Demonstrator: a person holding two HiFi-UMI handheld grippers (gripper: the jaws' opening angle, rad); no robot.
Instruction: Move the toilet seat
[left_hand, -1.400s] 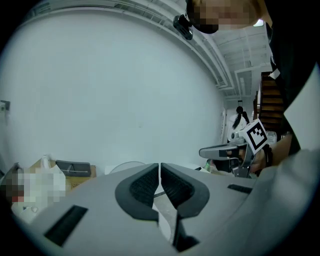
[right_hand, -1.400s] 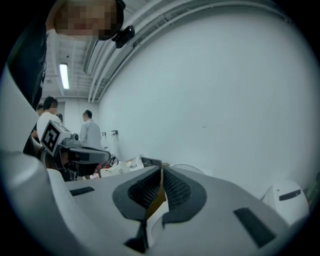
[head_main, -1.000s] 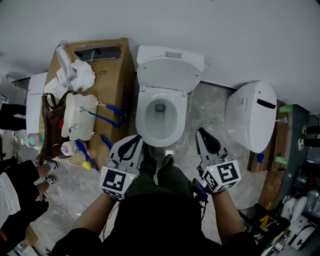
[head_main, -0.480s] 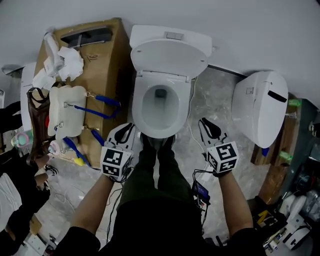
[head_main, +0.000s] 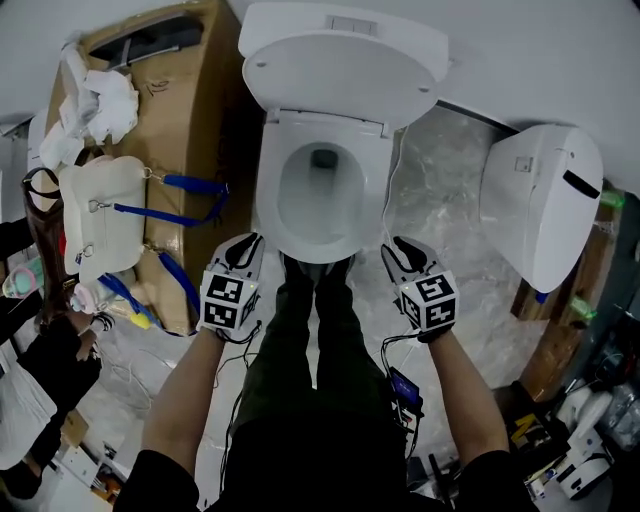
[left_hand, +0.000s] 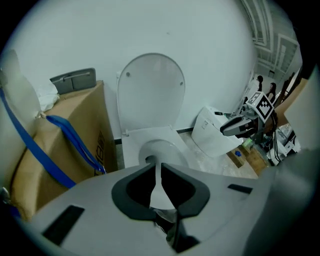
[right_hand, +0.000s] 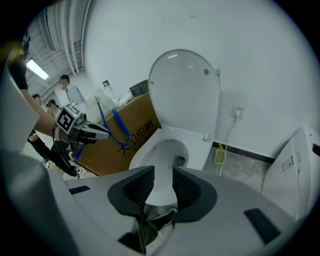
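Observation:
The white toilet (head_main: 318, 190) stands ahead of me, its seat and lid (head_main: 340, 65) raised upright against the wall; both gripper views show the raised lid (left_hand: 152, 90) (right_hand: 184, 87). My left gripper (head_main: 245, 248) hovers at the bowl's front left, shut, with nothing between its jaws (left_hand: 160, 167). At the bowl's front right, my right gripper (head_main: 400, 250) has its jaws opening, with a small gap and nothing between them (right_hand: 163, 175). Neither gripper touches the toilet.
A cardboard box (head_main: 190, 120) with a white bag on blue straps (head_main: 100, 215) stands tight against the toilet's left. Another white toilet unit (head_main: 545, 205) lies on the floor at right. My legs (head_main: 310, 330) stand before the bowl. People stand at the far left.
The toilet has come closer in the head view. Both grippers have moved forward to the bowl's front edge. The right gripper's jaws have parted.

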